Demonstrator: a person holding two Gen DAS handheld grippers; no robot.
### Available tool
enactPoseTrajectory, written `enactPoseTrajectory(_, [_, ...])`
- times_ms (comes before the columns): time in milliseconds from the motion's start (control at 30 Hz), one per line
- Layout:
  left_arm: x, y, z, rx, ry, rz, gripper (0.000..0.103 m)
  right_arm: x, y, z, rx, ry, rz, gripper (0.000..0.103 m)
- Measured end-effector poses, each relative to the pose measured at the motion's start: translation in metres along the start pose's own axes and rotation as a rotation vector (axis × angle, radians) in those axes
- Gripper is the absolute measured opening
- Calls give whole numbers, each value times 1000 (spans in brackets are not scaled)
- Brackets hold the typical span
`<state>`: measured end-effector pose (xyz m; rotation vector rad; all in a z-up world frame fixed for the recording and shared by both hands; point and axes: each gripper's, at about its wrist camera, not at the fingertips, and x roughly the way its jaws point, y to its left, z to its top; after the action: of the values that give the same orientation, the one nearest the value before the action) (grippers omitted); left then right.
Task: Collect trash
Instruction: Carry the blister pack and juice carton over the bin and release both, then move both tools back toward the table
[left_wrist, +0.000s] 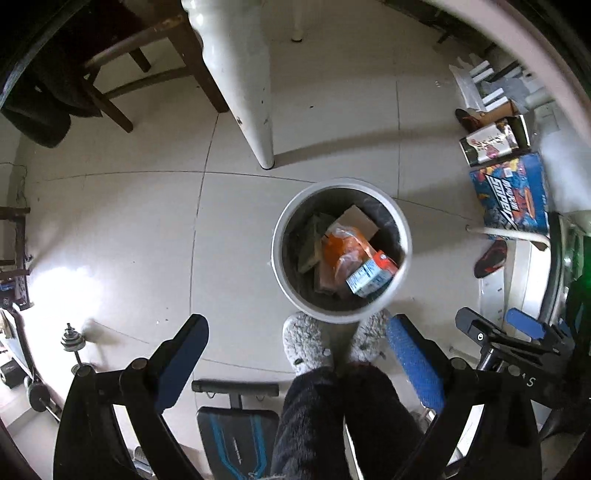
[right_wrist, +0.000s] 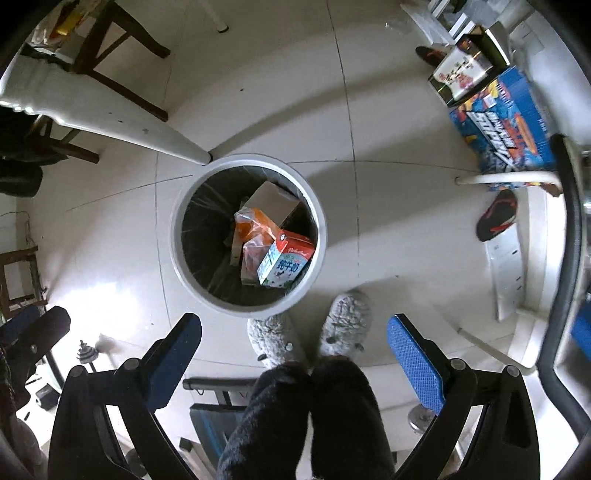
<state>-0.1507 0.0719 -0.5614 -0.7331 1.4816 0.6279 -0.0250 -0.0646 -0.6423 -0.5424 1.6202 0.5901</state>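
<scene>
Both grippers, left (left_wrist: 295, 350) and right (right_wrist: 293, 350), point straight down above the round white bin (right_wrist: 177, 236), jaws released and empty. Inside the bin: milk carton (right_wrist: 282, 264), crinkled orange bag (right_wrist: 253, 229), cardboard box (right_wrist: 273, 201).

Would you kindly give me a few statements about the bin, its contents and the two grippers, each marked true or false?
1. The white bin holds a milk carton. True.
2. The left gripper is shut on an orange bag. False: its fingers stand apart, holding nothing.
3. The orange bag lies inside the bin. True.
4. The right gripper grips a cardboard box. False: it is open and empty; the cardboard box is in the bin.
</scene>
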Motion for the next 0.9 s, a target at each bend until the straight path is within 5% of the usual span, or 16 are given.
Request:
enactPoseTrajectory(367, [-134,-9,-32,18,-42,5,100,-161,13,-45,13,-54,30,102])
enactPoseTrajectory(567, [-223,-11,-33,33,-166,29,100,-257,19,-58,38,-120,104,102])
enactPoseTrajectory(900, [-298,-43,36,-8,-330,105,100,-379,-20,4,141,-293,180,102])
